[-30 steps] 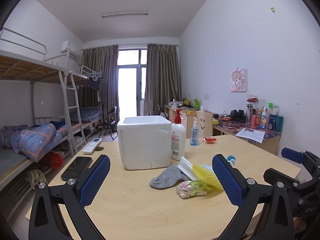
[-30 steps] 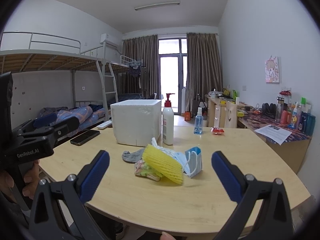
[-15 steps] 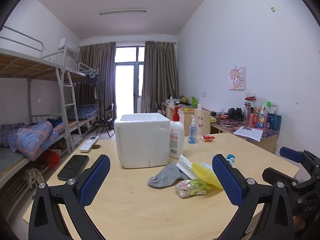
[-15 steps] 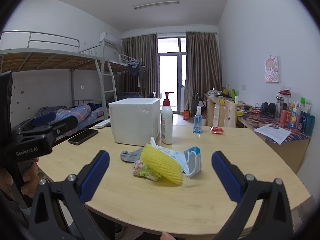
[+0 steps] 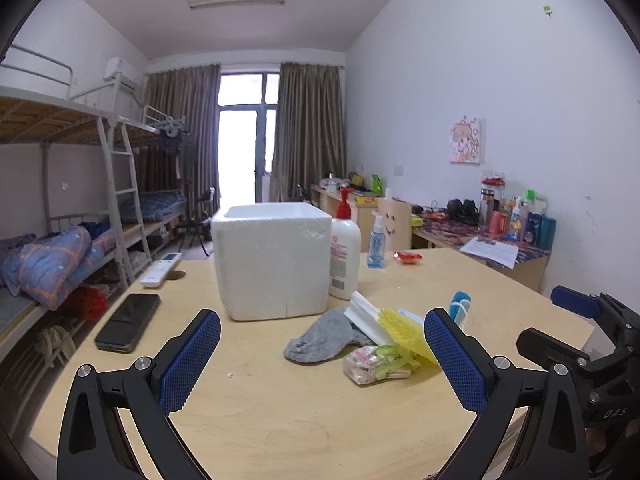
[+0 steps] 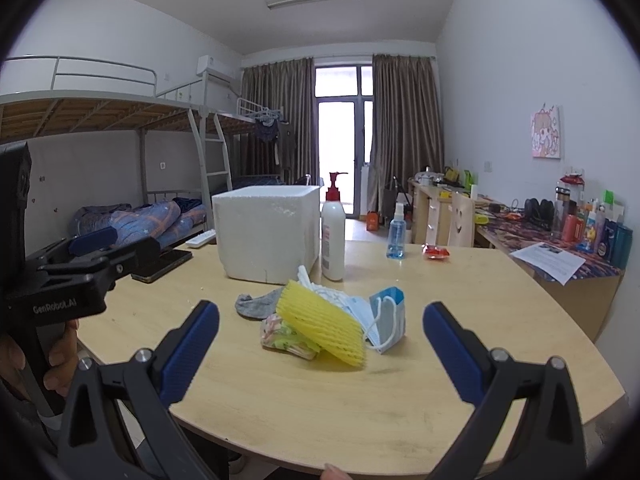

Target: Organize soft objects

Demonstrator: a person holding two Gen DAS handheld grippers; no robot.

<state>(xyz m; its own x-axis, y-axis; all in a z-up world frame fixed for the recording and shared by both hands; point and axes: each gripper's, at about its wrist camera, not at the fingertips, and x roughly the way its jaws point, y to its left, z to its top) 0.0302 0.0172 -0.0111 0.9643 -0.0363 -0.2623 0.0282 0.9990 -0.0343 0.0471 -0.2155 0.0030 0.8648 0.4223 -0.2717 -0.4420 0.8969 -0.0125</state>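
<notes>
While both claws, left claw (image 5: pixel 322 354) and right claw (image 6: pixel 320 344), hung released and empty, nothing was sorted: grey fabric sock (image 6: pixel 256 304), yellow foam net sleeve (image 6: pixel 322 330) and pale blue face mask (image 6: pixel 386 318) lay heaped mid-worktop (image 6: pixel 440 400), the white foam box (image 6: pixel 266 234) at 11 o'clock.

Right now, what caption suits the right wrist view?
Open blue-padded tongs face a yellow foam net, grey sock and white foam box.

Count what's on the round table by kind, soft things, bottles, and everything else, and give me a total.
Soft things: 5 (sock, foam net, face mask, white foam sheet, floral pouch)
Bottles: 2 (lotion bottle, spray bottle)
Other: 4 (foam box, phone, remote, red packet)
Total: 11
</notes>
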